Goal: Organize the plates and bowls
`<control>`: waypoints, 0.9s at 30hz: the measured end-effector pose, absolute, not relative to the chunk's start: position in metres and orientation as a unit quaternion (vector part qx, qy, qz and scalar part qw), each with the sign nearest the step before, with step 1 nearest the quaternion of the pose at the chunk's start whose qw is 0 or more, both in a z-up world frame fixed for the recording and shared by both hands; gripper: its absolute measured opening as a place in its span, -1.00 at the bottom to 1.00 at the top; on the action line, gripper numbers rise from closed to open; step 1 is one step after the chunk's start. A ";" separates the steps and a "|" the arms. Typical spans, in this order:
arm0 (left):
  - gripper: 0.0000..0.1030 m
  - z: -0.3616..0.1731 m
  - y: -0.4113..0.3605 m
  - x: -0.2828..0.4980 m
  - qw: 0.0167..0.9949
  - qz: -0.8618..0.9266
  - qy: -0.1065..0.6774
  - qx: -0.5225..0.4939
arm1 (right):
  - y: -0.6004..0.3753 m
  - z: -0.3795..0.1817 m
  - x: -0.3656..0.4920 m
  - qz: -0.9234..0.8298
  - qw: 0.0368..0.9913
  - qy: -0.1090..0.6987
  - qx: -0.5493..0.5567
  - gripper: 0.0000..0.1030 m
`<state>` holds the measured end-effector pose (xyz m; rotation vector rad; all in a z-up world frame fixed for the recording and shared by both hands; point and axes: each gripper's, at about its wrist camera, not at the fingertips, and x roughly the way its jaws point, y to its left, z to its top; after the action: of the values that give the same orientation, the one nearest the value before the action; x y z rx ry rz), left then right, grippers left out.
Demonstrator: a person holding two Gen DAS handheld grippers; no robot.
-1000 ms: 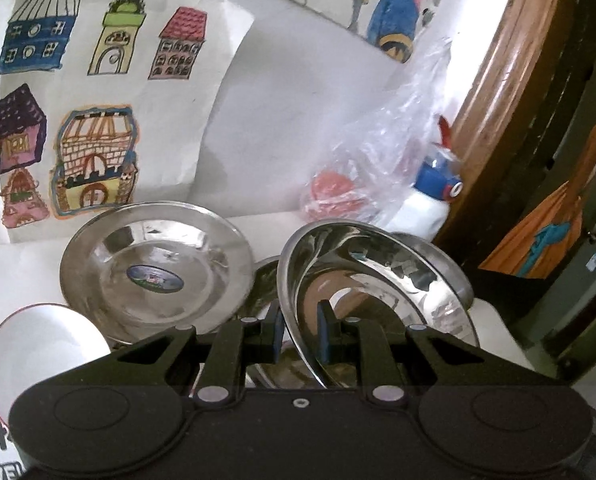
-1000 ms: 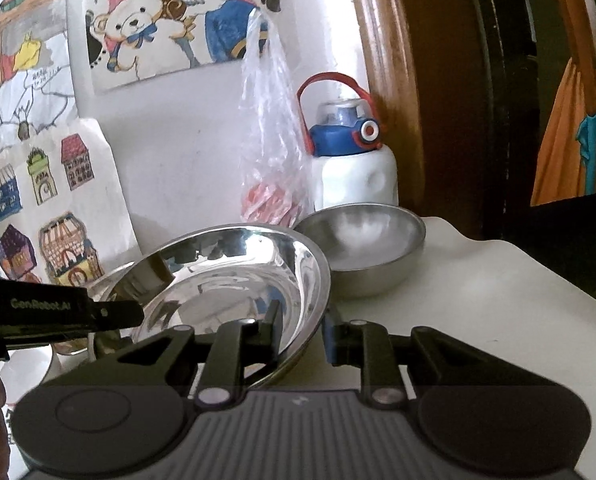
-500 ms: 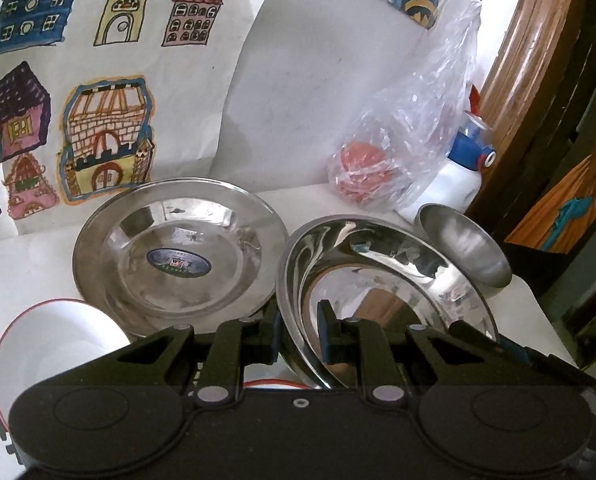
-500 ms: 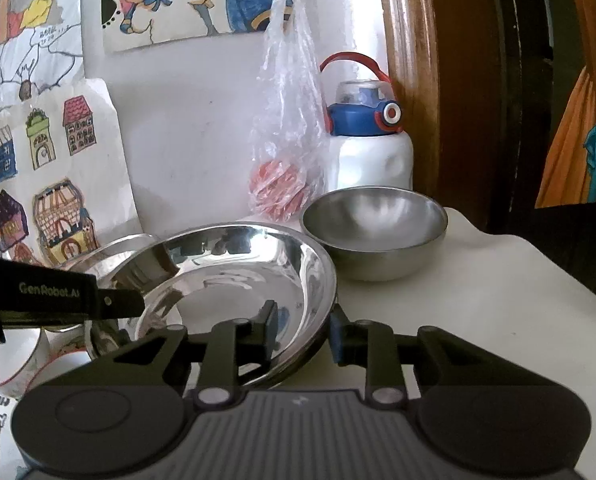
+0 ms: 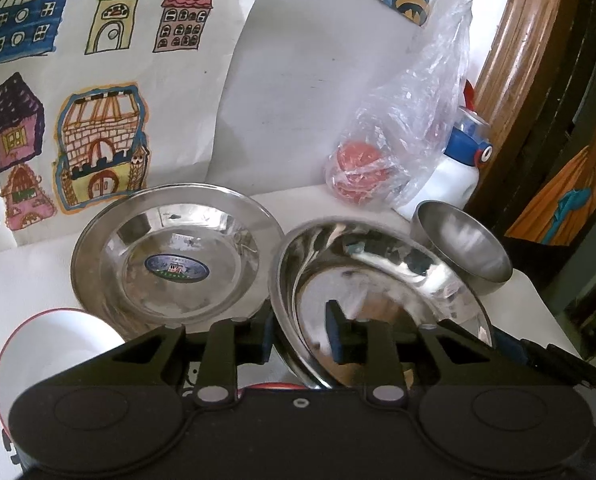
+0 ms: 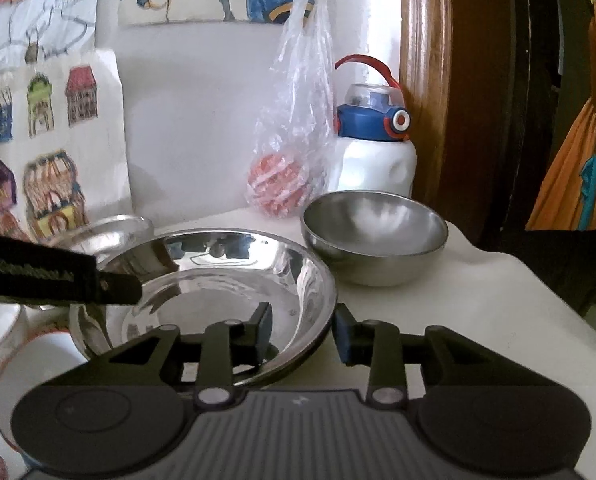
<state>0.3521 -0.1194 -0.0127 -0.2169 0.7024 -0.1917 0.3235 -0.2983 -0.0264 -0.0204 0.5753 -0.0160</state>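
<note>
Jaws of left gripper (image 5: 299,330) and right gripper (image 6: 302,330) are opening, straddling the steel plate (image 6: 218,280) rim ungripped.

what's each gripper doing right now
left gripper: opening, pads clear of the shiny steel plate rim between them.
right gripper: opening, same plate's rim between, not pressed.

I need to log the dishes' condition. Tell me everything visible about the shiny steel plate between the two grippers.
The shiny round stainless-steel plate is deep, with a flat mirror-like centre and a flared rim, and it looks empty. It sits tilted over red-rimmed white bowls. The left gripper and right gripper each straddle its rim, jaws opening and pads apparently clear of it.
</note>
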 end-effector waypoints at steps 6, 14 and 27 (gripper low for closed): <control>-0.13 -0.012 -0.120 0.348 0.928 -0.097 0.341 -0.111 | -0.299 -0.033 0.324 -0.011 0.957 0.290 -0.024 -0.21; 0.29 -0.001 -0.118 0.339 0.936 -0.094 0.317 -0.120 | -0.293 -0.034 0.325 -0.010 0.957 0.289 -0.037 0.01; 0.61 0.019 -0.082 0.320 0.944 -0.076 0.290 -0.138 | -0.282 0.014 0.284 0.016 0.975 0.219 -0.020 0.96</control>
<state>0.3202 -0.0820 0.0188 -0.2812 0.5902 -0.1559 0.2837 -0.2821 0.0135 -0.0405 0.4422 0.0327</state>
